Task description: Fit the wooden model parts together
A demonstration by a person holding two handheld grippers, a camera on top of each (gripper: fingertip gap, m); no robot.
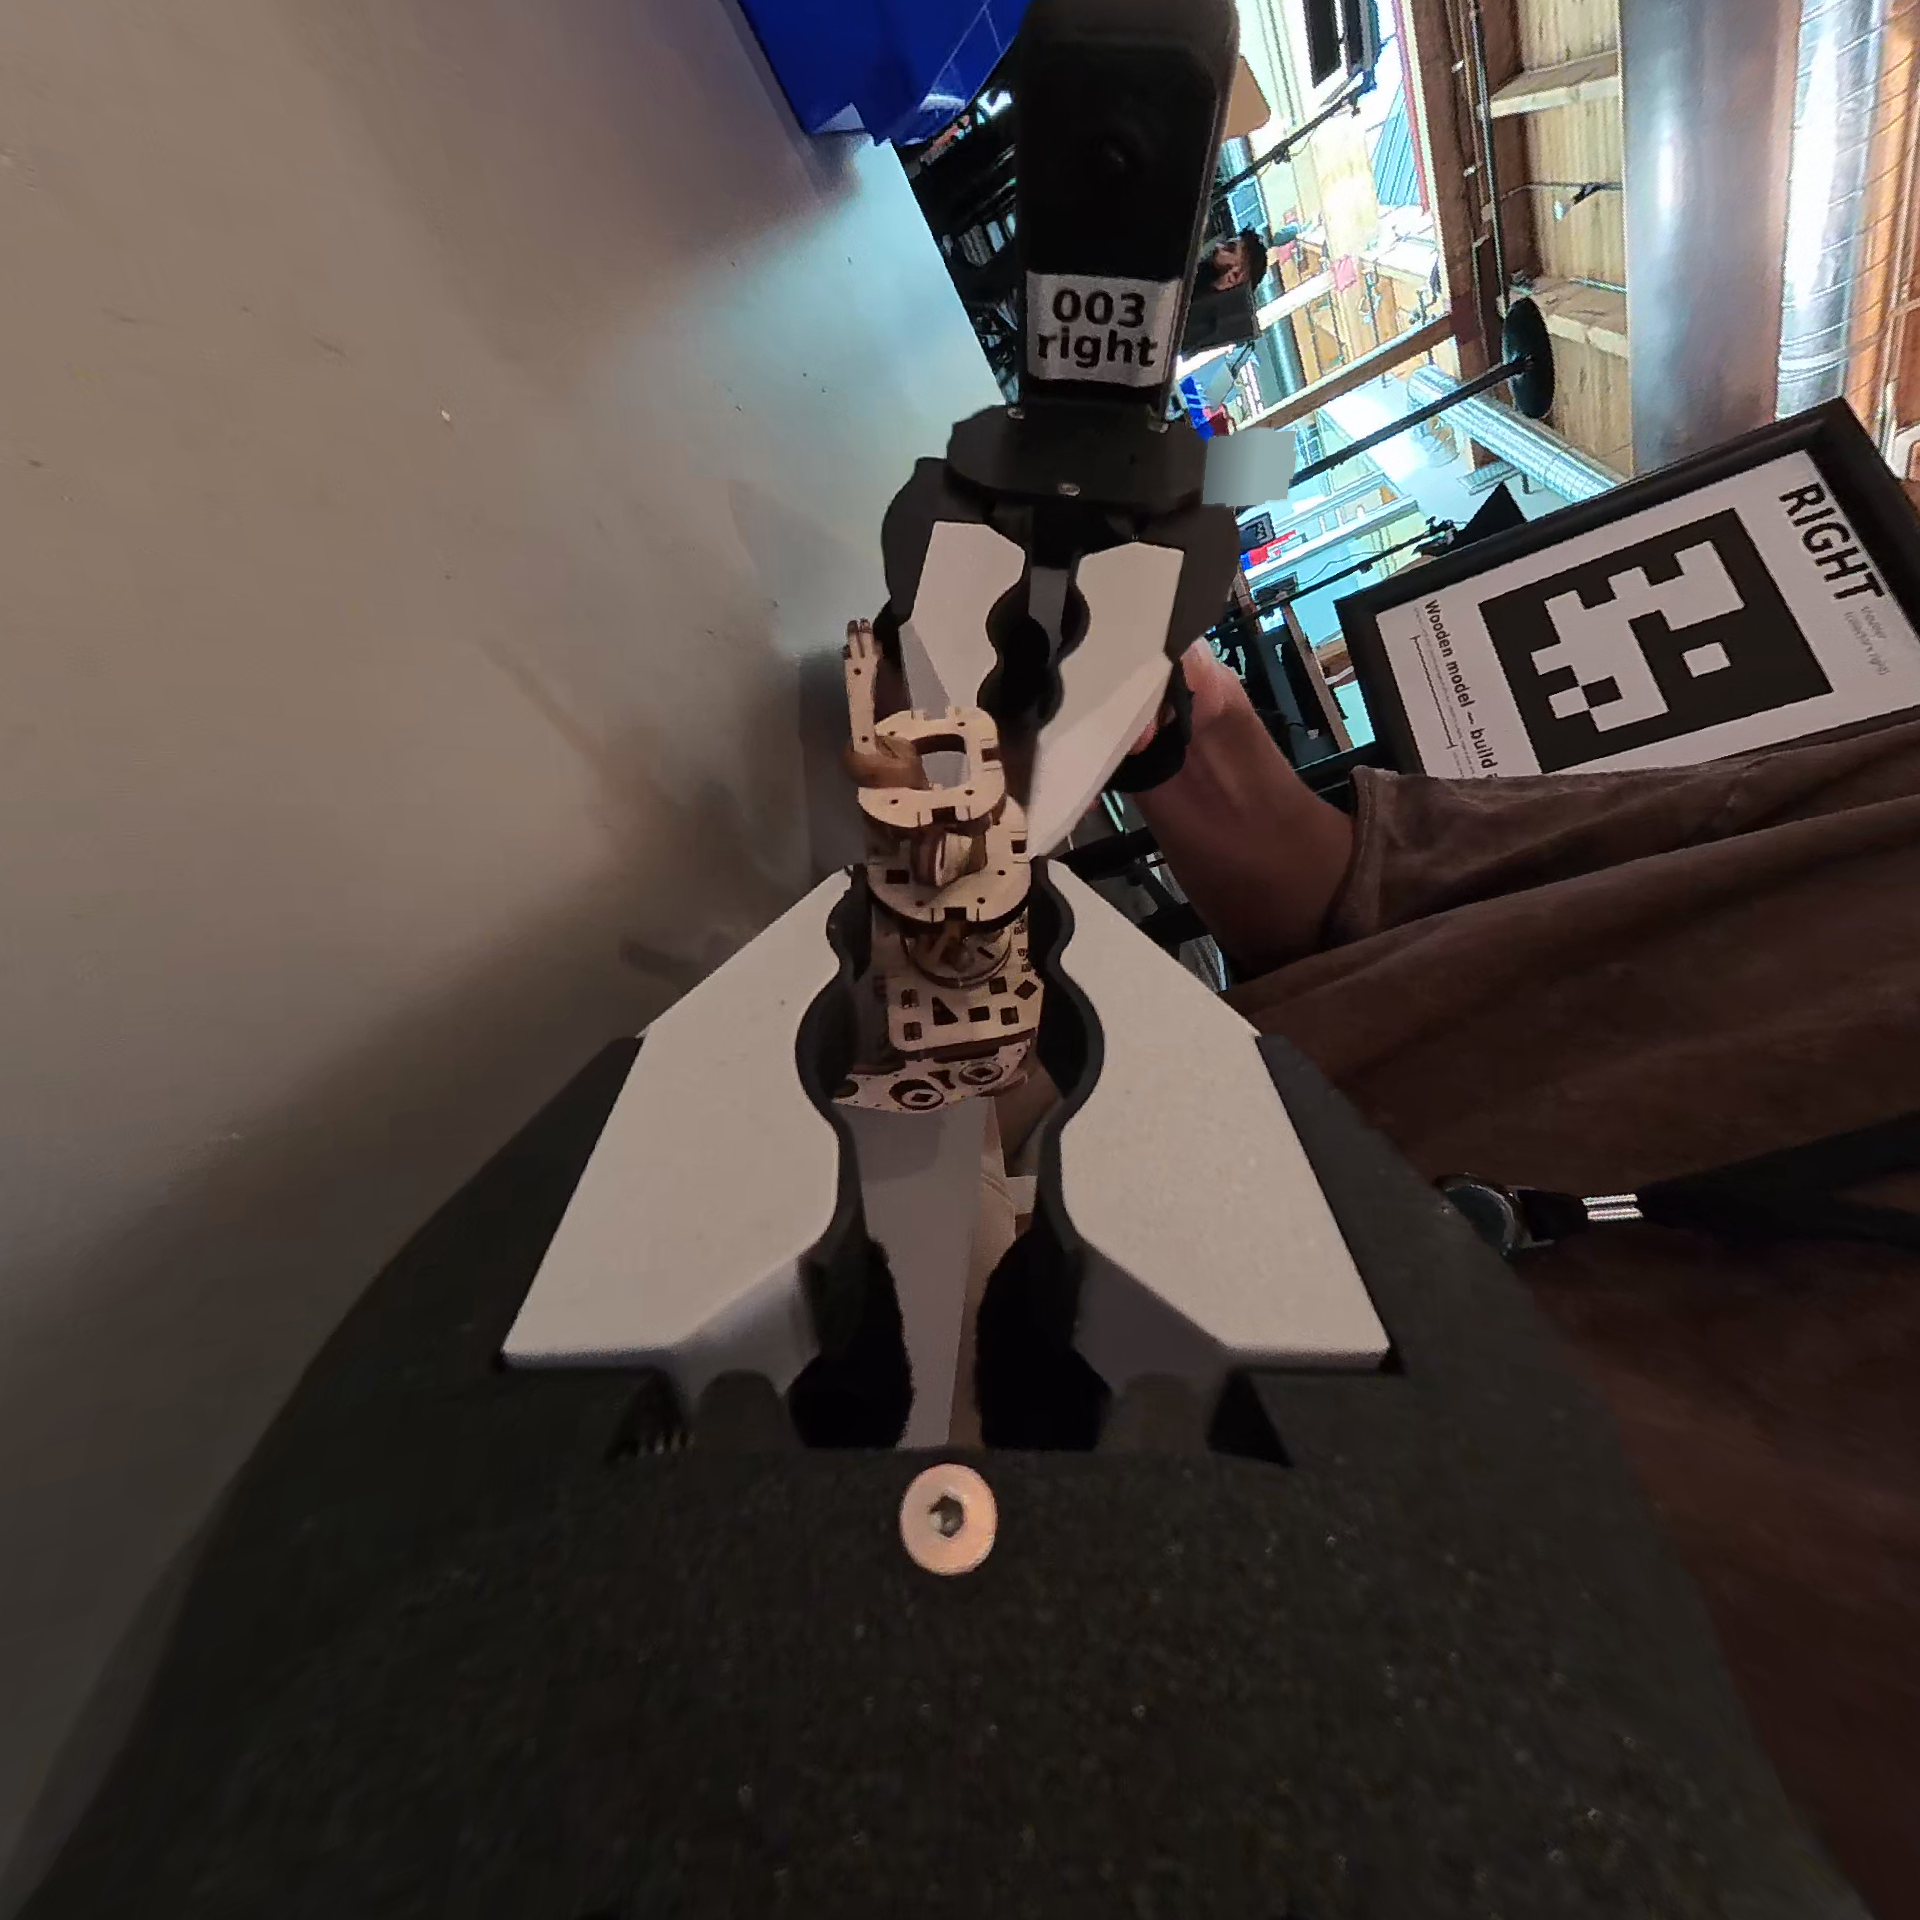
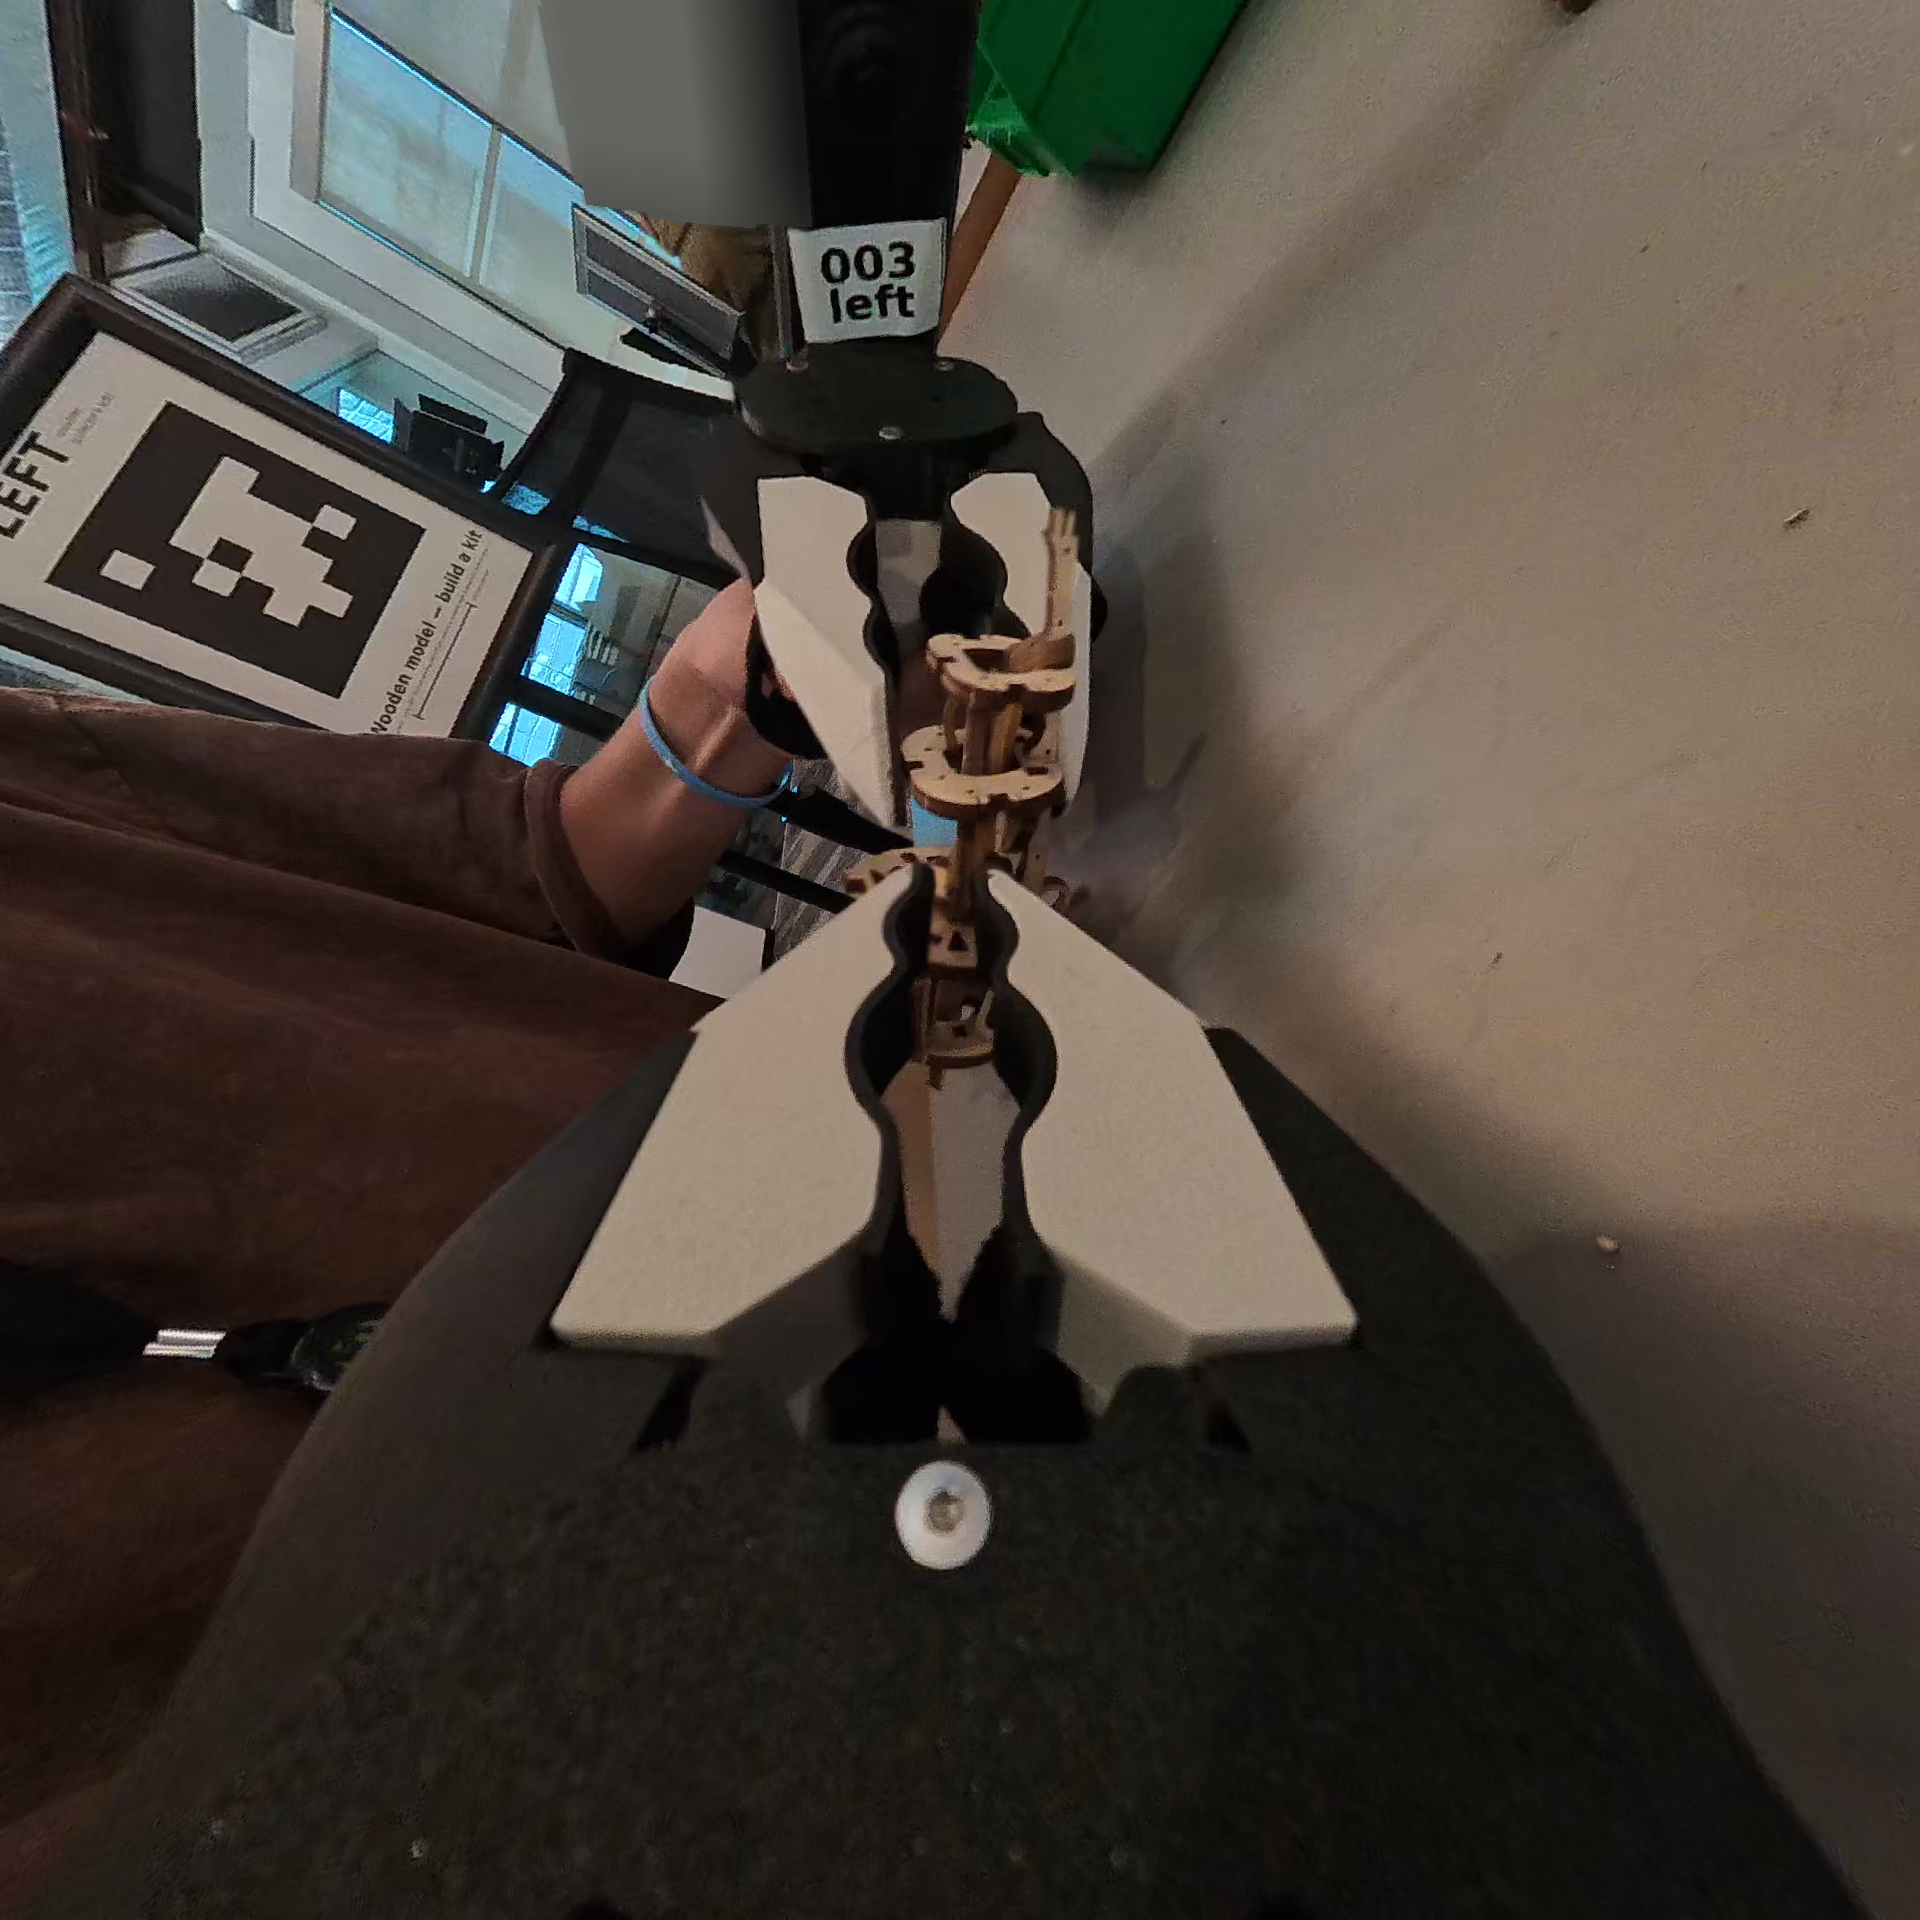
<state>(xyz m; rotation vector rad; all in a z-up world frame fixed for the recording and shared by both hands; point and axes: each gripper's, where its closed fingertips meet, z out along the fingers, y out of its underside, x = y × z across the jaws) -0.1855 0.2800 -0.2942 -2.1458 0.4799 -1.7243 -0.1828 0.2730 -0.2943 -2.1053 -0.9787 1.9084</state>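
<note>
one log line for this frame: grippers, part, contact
left gripper: shut on wooden model | right gripper: shut on wooden model, opposite end | model: held mid-air between facing jaws | table: behind

Your left hand-held gripper (image 1: 948,940) and your right hand-held gripper (image 1: 1003,748) point straight at each other, tip nearly to tip, with the wooden model (image 1: 940,883) strung between them. In the left wrist view the model's lower end sits between your left fingers (image 1: 727,1122), and its upper end lies against the right gripper's fingers. In the right wrist view the model (image 2: 982,769) runs from between your right hand-held gripper (image 2: 951,914) up alongside the left hand-held gripper (image 2: 977,727). The surface (image 2: 1507,831) lies behind the model. A framed sign (image 1: 1662,623) stands behind your right wrist (image 1: 1247,790), another framed sign (image 2: 239,551) behind your left wrist (image 2: 686,727)
</note>
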